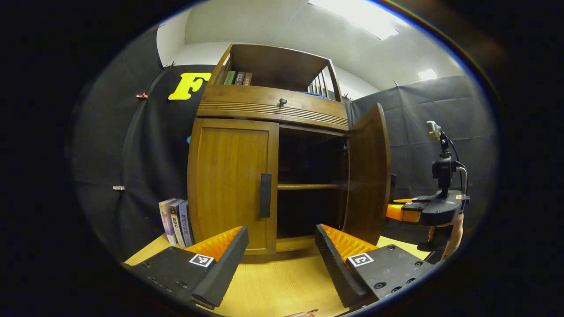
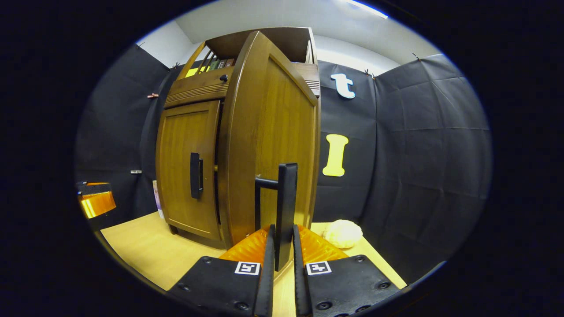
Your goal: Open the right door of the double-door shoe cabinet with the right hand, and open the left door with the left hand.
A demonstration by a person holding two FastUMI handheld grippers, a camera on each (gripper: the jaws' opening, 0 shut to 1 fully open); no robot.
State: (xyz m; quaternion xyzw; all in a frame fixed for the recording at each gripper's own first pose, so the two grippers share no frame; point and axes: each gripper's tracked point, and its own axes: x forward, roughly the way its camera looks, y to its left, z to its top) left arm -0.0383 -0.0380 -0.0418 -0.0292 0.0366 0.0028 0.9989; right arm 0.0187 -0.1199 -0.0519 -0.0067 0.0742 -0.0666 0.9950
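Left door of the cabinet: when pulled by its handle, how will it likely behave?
The left door looks like a rigid wooden panel, so it should swing stiffly on hinges, as the open right door suggests. Its handle, a straight upright bar, probably grips without slipping.

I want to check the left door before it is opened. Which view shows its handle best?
The left gripper view: the left door handle faces the camera, centred above the open left gripper. The right gripper view shows the handle smaller, from the side.
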